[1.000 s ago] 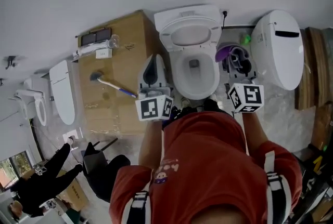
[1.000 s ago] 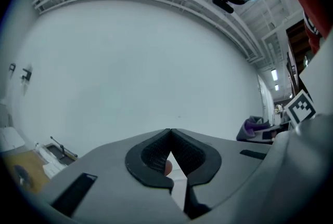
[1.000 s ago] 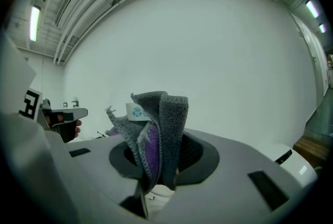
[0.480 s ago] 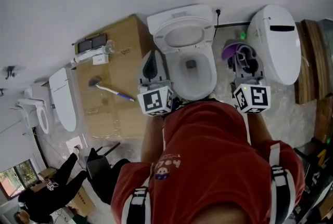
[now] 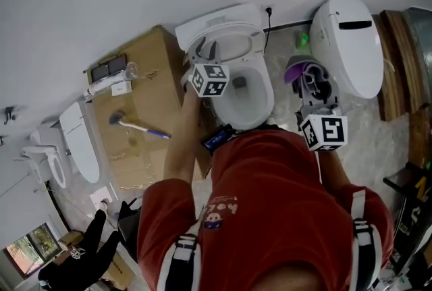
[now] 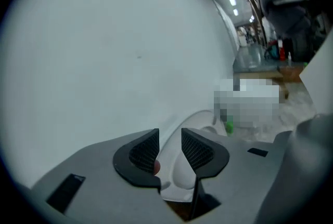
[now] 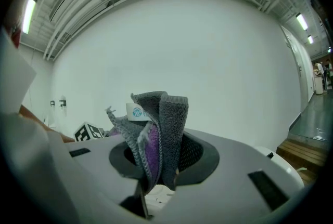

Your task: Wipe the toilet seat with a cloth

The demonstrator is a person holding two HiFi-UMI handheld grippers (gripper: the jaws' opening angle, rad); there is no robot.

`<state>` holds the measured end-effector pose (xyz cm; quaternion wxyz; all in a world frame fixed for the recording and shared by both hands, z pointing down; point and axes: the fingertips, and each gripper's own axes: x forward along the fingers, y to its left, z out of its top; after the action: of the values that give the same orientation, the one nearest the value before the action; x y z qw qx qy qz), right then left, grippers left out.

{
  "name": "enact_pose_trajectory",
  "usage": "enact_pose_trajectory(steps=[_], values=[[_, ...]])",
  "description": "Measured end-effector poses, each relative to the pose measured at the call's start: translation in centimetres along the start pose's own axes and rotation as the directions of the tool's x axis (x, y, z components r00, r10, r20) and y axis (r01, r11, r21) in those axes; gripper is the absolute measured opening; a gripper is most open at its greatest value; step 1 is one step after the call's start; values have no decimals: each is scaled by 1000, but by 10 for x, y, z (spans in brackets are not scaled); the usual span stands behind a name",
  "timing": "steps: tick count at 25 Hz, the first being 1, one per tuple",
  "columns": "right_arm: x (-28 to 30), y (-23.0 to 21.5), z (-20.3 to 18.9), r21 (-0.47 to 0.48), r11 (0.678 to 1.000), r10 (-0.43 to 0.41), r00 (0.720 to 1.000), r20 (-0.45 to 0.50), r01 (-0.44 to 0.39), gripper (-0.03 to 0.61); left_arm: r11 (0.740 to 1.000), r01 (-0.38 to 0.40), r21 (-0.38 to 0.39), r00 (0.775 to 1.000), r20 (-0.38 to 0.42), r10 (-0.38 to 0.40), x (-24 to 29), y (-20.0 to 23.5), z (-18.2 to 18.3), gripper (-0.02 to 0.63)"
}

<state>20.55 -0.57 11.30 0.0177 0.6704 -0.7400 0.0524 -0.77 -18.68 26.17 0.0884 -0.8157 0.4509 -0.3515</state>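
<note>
A white toilet [image 5: 251, 107] stands against the wall, its seat ring [image 5: 248, 32] at the back above the open bowl. My left gripper [image 5: 204, 50] reaches over the ring's left side. In the left gripper view its jaws [image 6: 170, 137] have just been opening and stand apart, with only the white seat edge [image 6: 179, 173] showing beyond the gap. My right gripper [image 5: 312, 90] hovers to the right of the bowl, shut on a folded grey and purple cloth [image 5: 304, 71]. The cloth [image 7: 156, 124] sticks up between the right gripper's [image 7: 158, 150] pads.
A cardboard box [image 5: 145, 80] stands left of the toilet, with a brush [image 5: 135, 126] on it. Another white toilet [image 5: 347, 43] is at the right, wooden boards [image 5: 395, 67] beyond it. Loose toilet seats [image 5: 74, 141] lie far left. A person in black [image 5: 81, 262] is at lower left.
My left gripper has swung from near my body forward to the left side of the seat ring. The right gripper with the cloth has shifted only a little.
</note>
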Motion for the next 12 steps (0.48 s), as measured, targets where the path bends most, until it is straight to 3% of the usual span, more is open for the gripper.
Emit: enact_pose_trajectory(steps=[2,4,8,12], values=[[-6,-7,-2,0,1000,-22,1000,-7,22,86,990,1,140,998,-57,7,24,-2,-6,141],[-14,-15,-2,-4,999,-42,999,-9,42,86,973,19,232,994,-105,6,43,-6,-11,141],[-29,-36,-5,-3,995,-98,995,-23,98,86,928,76,364,983,-181,-10,69,-19,-20,141],[-43,-48,-11,0,990,-138,990,-35,138,86,897,76,435,978,-208,18,77,-20,-23,140]])
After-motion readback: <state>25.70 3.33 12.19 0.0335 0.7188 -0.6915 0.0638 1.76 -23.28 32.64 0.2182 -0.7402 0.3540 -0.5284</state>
